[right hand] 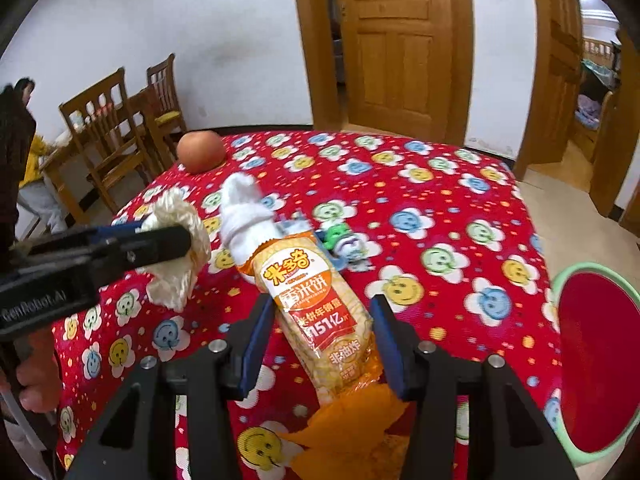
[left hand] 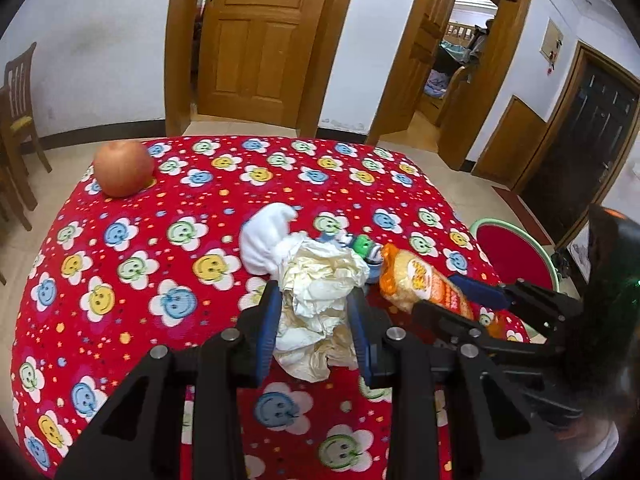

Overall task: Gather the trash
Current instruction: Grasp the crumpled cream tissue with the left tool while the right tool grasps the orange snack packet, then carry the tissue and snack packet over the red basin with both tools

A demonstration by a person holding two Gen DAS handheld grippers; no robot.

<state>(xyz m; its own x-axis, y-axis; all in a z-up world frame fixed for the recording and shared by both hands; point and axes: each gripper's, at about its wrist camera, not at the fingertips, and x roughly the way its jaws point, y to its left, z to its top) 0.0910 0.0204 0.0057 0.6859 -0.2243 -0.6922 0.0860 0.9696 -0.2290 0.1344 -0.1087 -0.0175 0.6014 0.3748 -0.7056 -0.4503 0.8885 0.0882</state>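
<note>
In the left wrist view my left gripper (left hand: 316,312) is shut on a crumpled wad of cream paper (left hand: 320,284), which bulges above and below the blue pads. The right wrist view shows that wad (right hand: 176,256) hanging clear of the cloth in the left gripper (right hand: 168,236). My right gripper (right hand: 320,312) is shut on an orange rice-cracker packet (right hand: 316,304), whose torn end droops toward me. From the left the packet (left hand: 416,276) sits tilted in the right gripper (left hand: 452,300). A white sock (right hand: 244,208) and a small green toy (right hand: 344,242) lie just beyond.
The table wears a red cloth with smiley flowers (left hand: 160,240). An apple (left hand: 124,168) sits at its far left corner. A red bin with a green rim (right hand: 596,360) stands on the floor to the right. Wooden chairs (right hand: 104,140) and a person (right hand: 16,140) are at the left.
</note>
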